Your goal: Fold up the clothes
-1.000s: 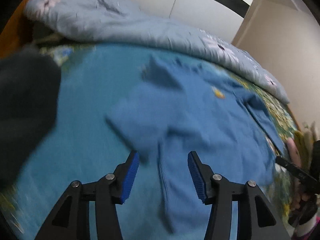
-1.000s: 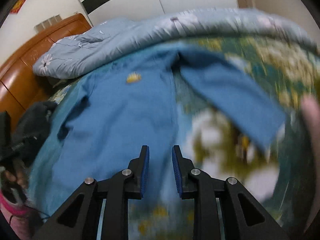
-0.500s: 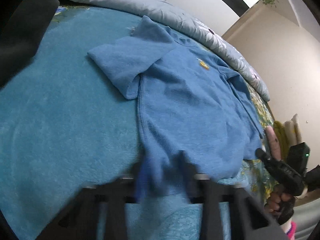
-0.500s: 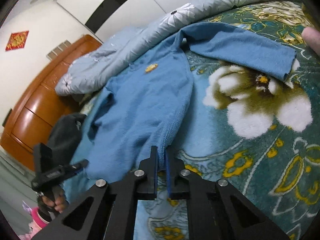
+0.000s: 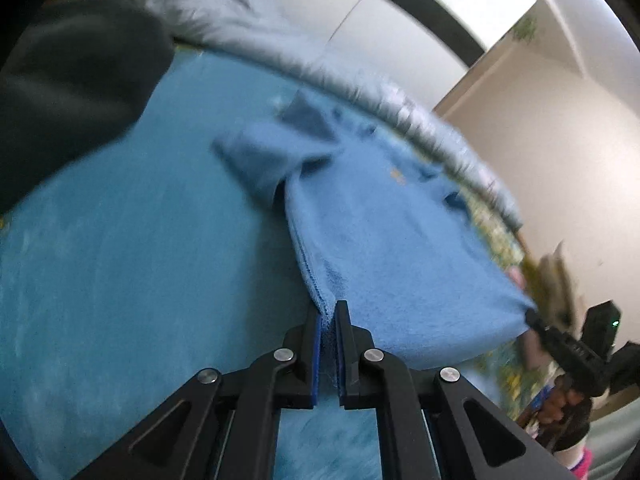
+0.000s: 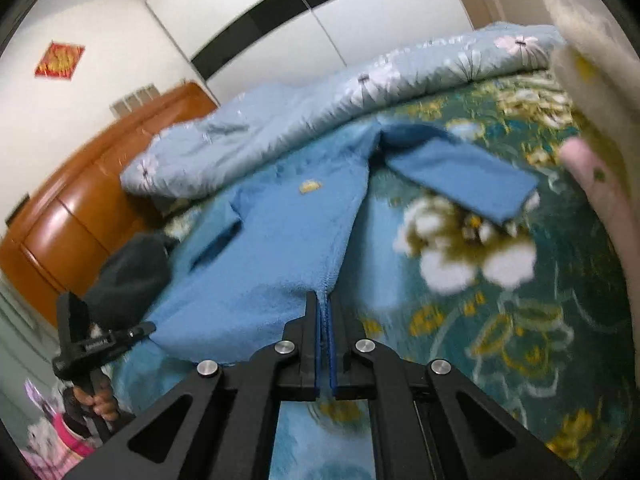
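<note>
- Shirt (image 6: 276,240): mid blue, small yellow emblem (image 6: 310,187) on chest.
- Bed cover (image 6: 480,300): teal, white and yellow flowers.
- Quilt (image 6: 320,108): pale blue, white daisies.
- Headboard (image 6: 80,208): orange-brown wood.
- Tool pads (image 5: 318,356): blue; tool arms black.

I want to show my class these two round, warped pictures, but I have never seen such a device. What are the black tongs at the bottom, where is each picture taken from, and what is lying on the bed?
There is no robot here. A person holds a hand tool in each hand: a black two-finger gripper with a wide-angle camera looking along its fingers, which is why the pictures bulge. One picture comes from the left gripper, the other from the right gripper. Each view also shows the other tool off to the side, in a hand.

On the bed lies a blue shirt with a small yellow badge, spread over a teal flowered blanket. A pale flowered quilt is bunched behind it, and a dark garment sits aside. Both grippers are closed on the shirt's bottom corners, ready for folding.
</note>
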`<state>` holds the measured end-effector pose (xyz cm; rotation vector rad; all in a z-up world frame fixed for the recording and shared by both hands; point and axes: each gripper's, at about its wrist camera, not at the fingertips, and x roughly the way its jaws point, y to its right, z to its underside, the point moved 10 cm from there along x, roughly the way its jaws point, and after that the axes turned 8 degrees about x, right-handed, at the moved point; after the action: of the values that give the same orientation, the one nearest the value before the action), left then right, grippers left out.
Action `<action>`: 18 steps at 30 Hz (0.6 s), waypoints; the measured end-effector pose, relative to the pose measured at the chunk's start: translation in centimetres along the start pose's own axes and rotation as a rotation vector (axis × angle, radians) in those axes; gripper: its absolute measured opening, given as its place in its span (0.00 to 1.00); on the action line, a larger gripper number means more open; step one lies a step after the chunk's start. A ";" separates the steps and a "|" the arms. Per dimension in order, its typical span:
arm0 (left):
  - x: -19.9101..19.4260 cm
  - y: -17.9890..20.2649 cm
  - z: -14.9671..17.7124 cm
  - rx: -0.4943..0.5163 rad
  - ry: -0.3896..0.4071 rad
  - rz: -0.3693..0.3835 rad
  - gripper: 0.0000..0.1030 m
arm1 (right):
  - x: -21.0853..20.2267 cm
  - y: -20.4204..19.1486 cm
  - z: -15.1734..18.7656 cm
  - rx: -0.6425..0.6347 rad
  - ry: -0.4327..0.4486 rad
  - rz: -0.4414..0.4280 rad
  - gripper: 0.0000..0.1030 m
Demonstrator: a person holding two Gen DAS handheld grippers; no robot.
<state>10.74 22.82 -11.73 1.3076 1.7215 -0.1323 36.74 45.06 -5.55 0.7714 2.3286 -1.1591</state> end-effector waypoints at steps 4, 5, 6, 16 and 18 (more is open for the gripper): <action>1.1 -1.1 1.2 0.016 -0.055 -0.051 0.06 | 0.4 0.9 1.4 -0.014 -0.035 0.033 0.02; 1.0 -1.1 1.2 0.018 -0.054 -0.044 0.06 | 0.5 1.2 1.8 -0.017 -0.044 0.041 0.02; 0.9 -1.1 1.1 0.020 -0.051 -0.038 0.06 | 0.7 1.4 2.2 -0.021 -0.053 0.049 0.02; -1.7 -0.7 -2.3 0.055 0.026 -0.056 0.33 | -0.3 2.8 2.3 -0.103 -0.024 0.161 0.19; -2.3 -1.9 -4.1 0.035 0.060 -0.118 0.46 | -0.5 3.5 0.4 -0.092 0.019 0.211 0.31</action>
<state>6.72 22.76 -8.67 1.2466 1.8554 -0.1937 39.47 46.35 -7.48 0.9709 2.2350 -0.9518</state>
